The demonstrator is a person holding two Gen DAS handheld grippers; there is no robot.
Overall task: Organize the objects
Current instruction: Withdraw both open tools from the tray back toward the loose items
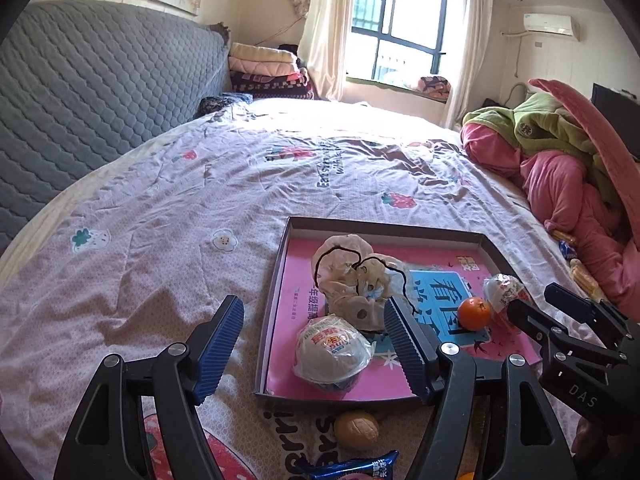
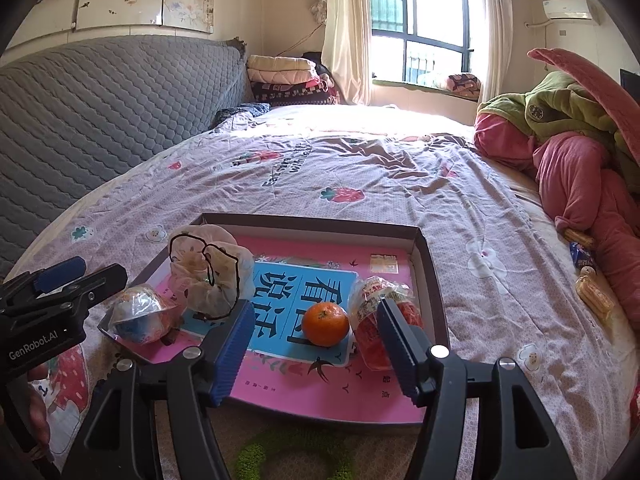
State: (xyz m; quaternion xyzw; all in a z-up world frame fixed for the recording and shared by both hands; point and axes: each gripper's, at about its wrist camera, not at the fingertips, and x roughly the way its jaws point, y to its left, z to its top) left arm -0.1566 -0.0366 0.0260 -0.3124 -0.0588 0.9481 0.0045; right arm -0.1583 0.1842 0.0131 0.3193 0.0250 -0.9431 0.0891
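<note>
- Left claw point(image 1: 314, 354): jaws wide apart, nothing gripped. In the left wrist view the wrapped bun point(image 1: 334, 350) sits low centre between the blue pads, clear of both. Left pad is over the bedspread outside the tray; right pad is over the tray interior.
- Right claw point(image 2: 314, 350): jaws partly open, empty. In the right wrist view the orange point(image 2: 325, 324) lies between the pads, touching neither. The right pad overlaps the red-printed snack bag point(image 2: 376, 320); contact there can't be told.
- Tray point(image 2: 430, 276): shallow dark-rimmed box lid, centre of frame on the bed point(image 2: 360, 184), with a pink-and-blue book point(image 2: 320, 280) lying flat inside.
- In the tray: bun at the near-left corner, crumpled plastic bag with black-edged handles point(image 2: 212, 276) behind it, orange mid-tray, snack bag just right of the orange.
- Outside the tray, bottom of the left wrist view: round yellowish pastry point(image 1: 356, 430) just off the near rim, blue snack packet point(image 1: 352, 466) below it at the frame edge.
- Right edge of the right wrist view: biscuit packs point(image 2: 594, 298) beside a pink-and-green heap of bedding point(image 2: 580, 168).
- Green fuzzy thing point(image 2: 252, 456) at the bottom edge of the right wrist view; can't identify it.
- Pose: both claws angle down at the tray from its near side, side by side, each visible at the edge of the other's view.
</note>
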